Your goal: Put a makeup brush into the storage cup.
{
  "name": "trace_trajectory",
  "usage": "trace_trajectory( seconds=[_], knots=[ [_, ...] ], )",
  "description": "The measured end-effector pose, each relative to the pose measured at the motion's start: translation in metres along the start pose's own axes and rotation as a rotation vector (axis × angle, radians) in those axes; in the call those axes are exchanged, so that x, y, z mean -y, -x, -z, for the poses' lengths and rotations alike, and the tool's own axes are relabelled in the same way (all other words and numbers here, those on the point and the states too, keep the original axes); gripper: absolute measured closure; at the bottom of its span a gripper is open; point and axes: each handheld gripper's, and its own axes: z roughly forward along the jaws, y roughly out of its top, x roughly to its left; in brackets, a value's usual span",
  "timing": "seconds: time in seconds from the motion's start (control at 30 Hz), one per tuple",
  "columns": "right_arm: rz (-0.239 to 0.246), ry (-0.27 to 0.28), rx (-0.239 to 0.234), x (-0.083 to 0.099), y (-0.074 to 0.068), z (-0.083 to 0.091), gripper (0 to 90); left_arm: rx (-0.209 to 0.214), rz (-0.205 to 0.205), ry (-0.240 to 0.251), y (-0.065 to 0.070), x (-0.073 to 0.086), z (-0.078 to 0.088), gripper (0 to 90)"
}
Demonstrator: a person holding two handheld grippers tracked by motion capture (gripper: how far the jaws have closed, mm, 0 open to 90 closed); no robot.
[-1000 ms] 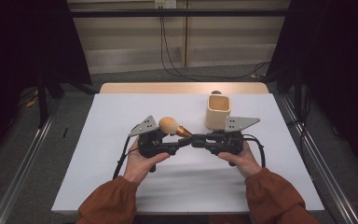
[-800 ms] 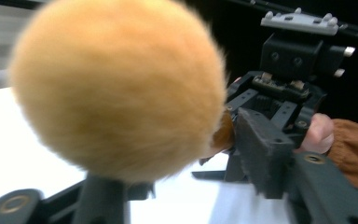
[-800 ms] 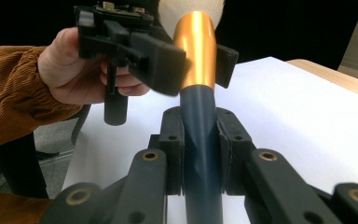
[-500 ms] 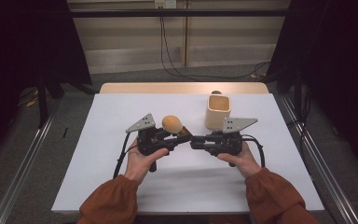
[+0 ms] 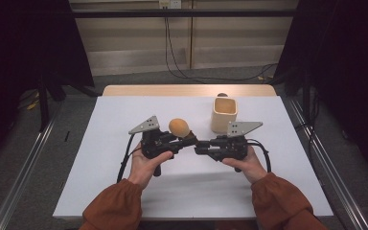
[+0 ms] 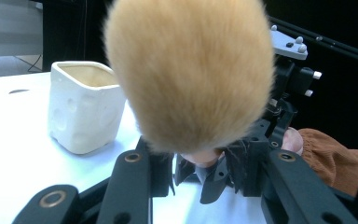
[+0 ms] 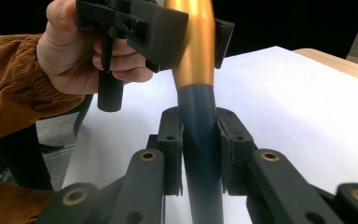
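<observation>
Makeup brush (image 5: 179,127) held above table (image 5: 124,191), between both hands, just left of cream cup (image 5: 224,114).

Right gripper (image 7: 200,140) clamped tight on brush's dark handle (image 7: 199,140).

Left gripper (image 5: 188,141) has just been closing (a second ago jaws stood wider); now narrow, jaws on gold ferrule (image 7: 193,51) below fluffy head (image 6: 191,70).

Hands unmoved since then.

Judgement: handover under way; brush now gripped at both ends, so right could let go, cup likely next stop.

Both grippers face each other tip to tip, the left gripper (image 5: 188,139) just closing, the right gripper (image 5: 199,146) clamped.
</observation>
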Motion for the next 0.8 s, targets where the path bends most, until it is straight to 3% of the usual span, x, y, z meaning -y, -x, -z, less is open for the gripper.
trace_trajectory(
  seconds=[0.3, 0.4, 0.43, 0.47, 0.57, 0.6, 0.7, 0.8],
  knots=[
    [0.003, -0.008, 0.017, -0.001, -0.002, -0.001, 62.5, -0.025, -0.013, -0.003, 0.000, -0.001, 0.001, 65.6],
    [-0.010, -0.011, 0.033, 0.000, -0.001, -0.001, 51.0, -0.030, -0.015, -0.005, -0.001, -0.002, 0.005, 65.7],
    [-0.010, -0.011, 0.033, 0.000, -0.001, -0.001, 51.0, -0.030, -0.015, -0.005, -0.001, -0.002, 0.005, 65.7],
    [-0.013, -0.012, 0.035, 0.000, -0.001, -0.001, 44.8, -0.033, -0.016, -0.005, -0.001, -0.003, 0.005, 65.7],
    [-0.015, -0.013, 0.037, 0.000, -0.002, -0.001, 38.6, -0.039, -0.009, -0.002, -0.002, -0.003, 0.008, 65.7],
    [-0.017, -0.013, 0.040, -0.001, -0.002, -0.001, 32.3, -0.045, -0.008, 0.000, -0.003, -0.004, 0.010, 65.7],
    [-0.021, -0.009, 0.041, -0.001, -0.003, -0.001, 27.8, -0.050, -0.012, -0.001, -0.003, -0.005, 0.012, 65.8],
    [-0.031, -0.016, 0.049, -0.001, -0.002, -0.001, 15.8, -0.057, -0.008, 0.004, -0.004, -0.007, 0.015, 65.8]
  ],
)
